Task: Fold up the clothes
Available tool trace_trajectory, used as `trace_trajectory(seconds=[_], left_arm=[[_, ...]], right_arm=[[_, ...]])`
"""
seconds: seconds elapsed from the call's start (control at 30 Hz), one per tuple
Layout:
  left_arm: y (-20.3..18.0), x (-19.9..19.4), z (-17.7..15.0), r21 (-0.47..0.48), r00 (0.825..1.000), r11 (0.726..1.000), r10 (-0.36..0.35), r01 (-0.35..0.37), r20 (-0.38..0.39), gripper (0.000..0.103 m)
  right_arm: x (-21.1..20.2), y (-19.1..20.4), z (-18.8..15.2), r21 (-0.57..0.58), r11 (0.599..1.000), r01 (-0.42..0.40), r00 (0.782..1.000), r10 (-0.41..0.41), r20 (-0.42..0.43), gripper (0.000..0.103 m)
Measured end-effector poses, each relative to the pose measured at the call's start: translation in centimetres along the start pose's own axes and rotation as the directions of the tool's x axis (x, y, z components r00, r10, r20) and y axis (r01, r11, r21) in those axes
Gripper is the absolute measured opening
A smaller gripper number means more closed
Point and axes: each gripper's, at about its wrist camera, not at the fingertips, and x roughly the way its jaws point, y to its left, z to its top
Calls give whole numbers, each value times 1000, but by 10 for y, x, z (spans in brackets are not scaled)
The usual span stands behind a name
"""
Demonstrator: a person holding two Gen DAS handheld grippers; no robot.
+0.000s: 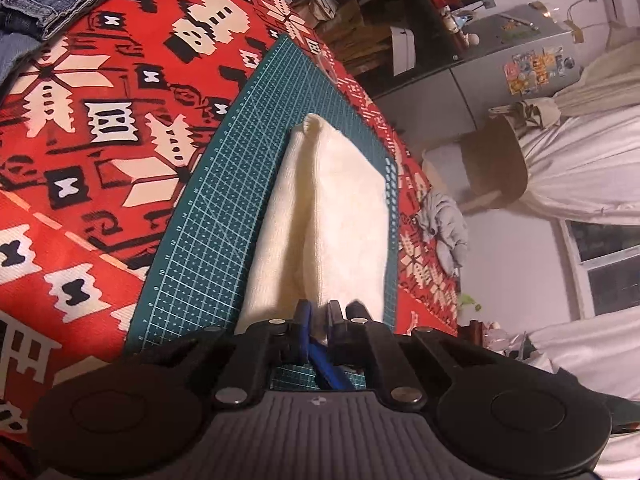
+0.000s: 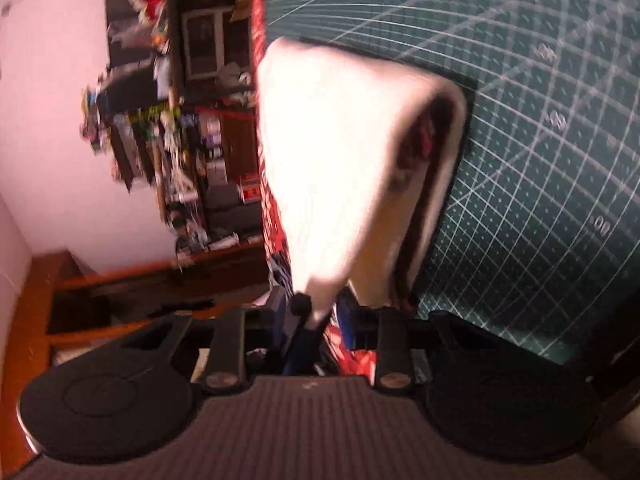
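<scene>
Two tongs | left tongs (image 1: 323,312), right tongs (image 2: 320,310) pinching cream cloth (image 1: 336,200) | over cutting mat (image 1: 224,200)

Each gripper, left gripper (image 1: 322,312) and right gripper (image 2: 318,310), was built of black plastic with round side discs, a ribbed grey base, silver screws and blue finger parts.
</scene>
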Motion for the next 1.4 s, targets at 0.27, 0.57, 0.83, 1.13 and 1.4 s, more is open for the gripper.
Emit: trace_trajectory(seconds=[0.27,0.57,0.83,1.13,1.4], left_arm=[[11,6,-1,-10,1000,1000,30,-30,-4,8],[15,7,-2,-5,999,999,42,-42,-4,8],[5,8,-6,84,996,992,93,-94,15,8],[-14,-6,-10,225,985,961,149,-164,81,38],[-17,22,-7,302,986,939,157,-165,50,41]], right_arm=[[17,-10,7,-41,998,39,997,-37,68,8],[-19,-4,41,-60,997,53,979,-40,201,8],[-53,-3,64,-26,996,87,964,-77,254,7],[-59,65,85,-534,759,372,925,-260,276,19],[-4,97,87,-756,560,339,932,-313,185,35]])
